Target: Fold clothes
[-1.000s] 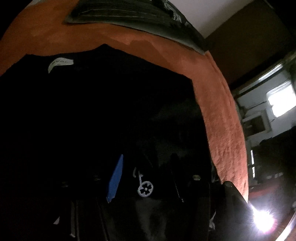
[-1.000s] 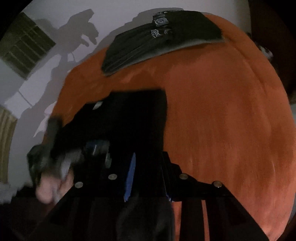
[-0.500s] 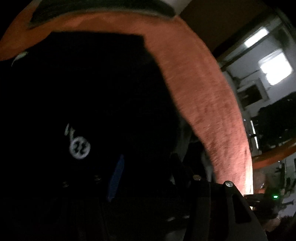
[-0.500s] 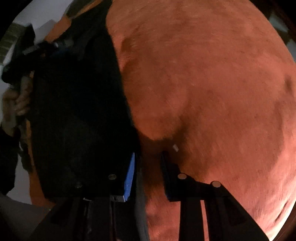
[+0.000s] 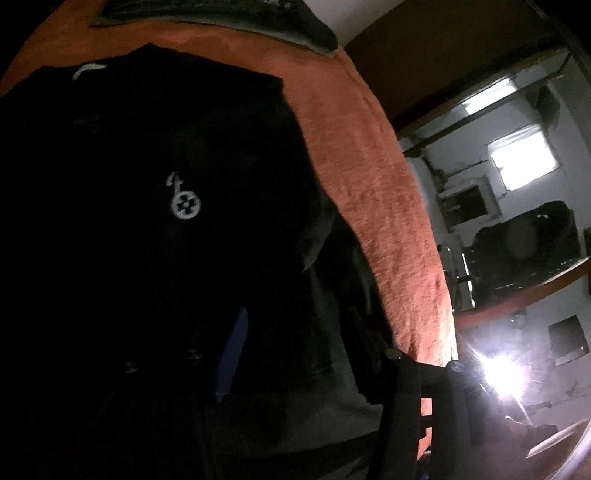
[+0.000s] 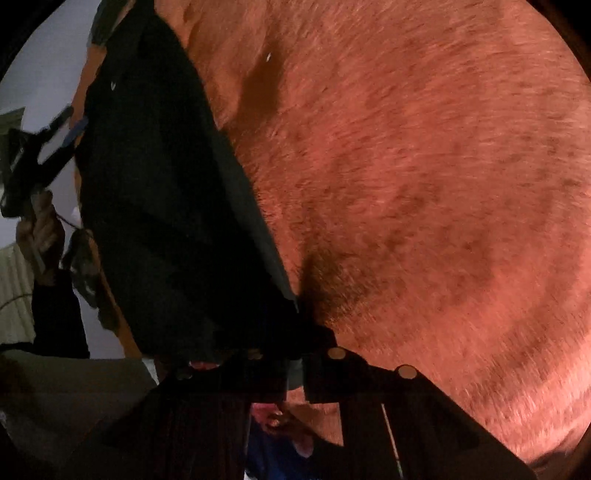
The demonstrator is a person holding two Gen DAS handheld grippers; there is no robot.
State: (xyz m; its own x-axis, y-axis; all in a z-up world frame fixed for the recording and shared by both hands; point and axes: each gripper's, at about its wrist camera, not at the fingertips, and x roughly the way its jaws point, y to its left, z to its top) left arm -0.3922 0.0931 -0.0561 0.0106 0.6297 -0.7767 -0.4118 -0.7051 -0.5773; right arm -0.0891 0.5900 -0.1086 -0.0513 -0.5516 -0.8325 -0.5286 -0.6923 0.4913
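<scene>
A black shirt (image 5: 147,166) with a small white logo (image 5: 184,203) and a white neck label lies on an orange blanket (image 5: 369,177). My left gripper (image 5: 291,332) sits at its near edge; dark cloth lies between the blue-padded finger and the other finger, so it looks shut on the shirt. In the right wrist view the same shirt (image 6: 159,203) hangs as a dark sheet at the left. My right gripper (image 6: 295,328) is shut on its lower corner, low over the blanket (image 6: 424,184). The left gripper (image 6: 48,147) shows at the far left, held by a hand.
A folded dark garment (image 5: 229,18) lies at the far end of the blanket. Beyond the blanket's right edge are a dim room, a bright lamp (image 5: 506,376) and a window (image 5: 521,158).
The right gripper has dropped lower toward the blanket with the shirt corner. In the left view the shirt's logo has shifted up and right, and more of the shirt lies spread out.
</scene>
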